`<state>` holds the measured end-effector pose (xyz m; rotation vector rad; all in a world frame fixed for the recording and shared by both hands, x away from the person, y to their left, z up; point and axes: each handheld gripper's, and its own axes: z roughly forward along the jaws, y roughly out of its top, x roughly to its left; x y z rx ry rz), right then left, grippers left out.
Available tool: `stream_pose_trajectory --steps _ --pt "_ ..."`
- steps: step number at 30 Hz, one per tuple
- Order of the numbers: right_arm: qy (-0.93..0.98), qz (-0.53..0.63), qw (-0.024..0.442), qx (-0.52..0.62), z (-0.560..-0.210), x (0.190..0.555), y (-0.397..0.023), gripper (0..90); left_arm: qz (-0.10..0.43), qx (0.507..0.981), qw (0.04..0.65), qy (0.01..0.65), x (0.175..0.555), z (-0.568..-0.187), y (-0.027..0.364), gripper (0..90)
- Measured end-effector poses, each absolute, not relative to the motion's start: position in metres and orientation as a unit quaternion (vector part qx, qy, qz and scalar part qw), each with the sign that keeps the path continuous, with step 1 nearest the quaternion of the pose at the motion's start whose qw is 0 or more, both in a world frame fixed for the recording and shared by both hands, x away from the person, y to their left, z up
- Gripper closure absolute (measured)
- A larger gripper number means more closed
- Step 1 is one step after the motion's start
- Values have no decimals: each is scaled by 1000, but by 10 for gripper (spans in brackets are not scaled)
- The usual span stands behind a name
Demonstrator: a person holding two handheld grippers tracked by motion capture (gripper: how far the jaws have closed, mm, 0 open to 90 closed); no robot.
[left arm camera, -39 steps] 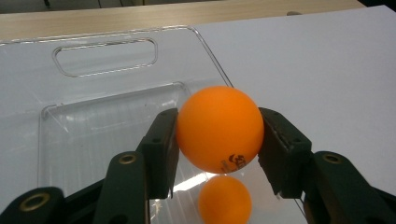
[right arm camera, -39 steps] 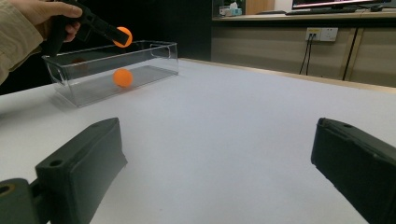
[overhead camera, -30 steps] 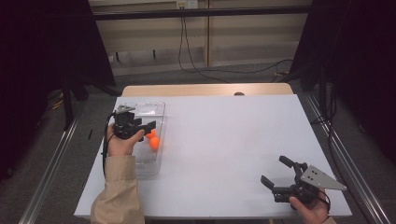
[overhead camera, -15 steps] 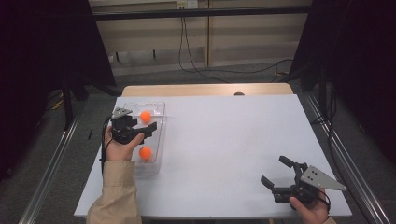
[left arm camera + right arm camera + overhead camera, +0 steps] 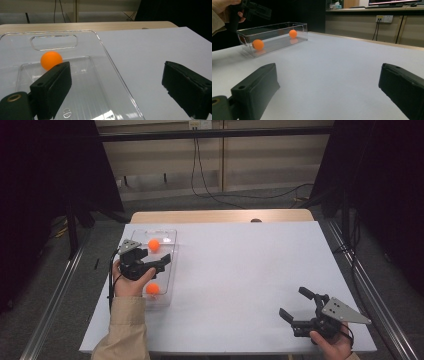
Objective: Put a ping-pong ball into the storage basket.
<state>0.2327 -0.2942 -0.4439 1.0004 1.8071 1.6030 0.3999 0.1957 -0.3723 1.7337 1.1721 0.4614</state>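
Observation:
A clear plastic tray stands at the table's left side with two orange balls in it. One ball lies near the far end and the other near the near end. My left gripper hovers over the tray between the balls. Its jaws have just been opening and stand open with nothing between them. In the left gripper view the far ball lies beyond the left jaw, inside the tray. My right gripper rests open and empty at the front right.
The right gripper view looks across the white tabletop to the tray, both balls and the left gripper above. Dark curtains flank the table, and cables run along the floor behind it.
The left jaws have opened. An orange ball that sat at the jaws now lies loose in the tray, and both balls show apart. The left hand drew back slightly. The right hand kept still.

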Motion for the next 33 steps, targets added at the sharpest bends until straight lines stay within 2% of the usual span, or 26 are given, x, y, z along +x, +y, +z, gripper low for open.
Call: stream_pose_trajectory --steps 6,33 --pt "667 592 260 369 -444 233 -294 17 187 707 496 469 393 -374 193 72" --pt "665 594 262 369 -443 232 -294 17 208 712 499 449 370 -390 188 52"
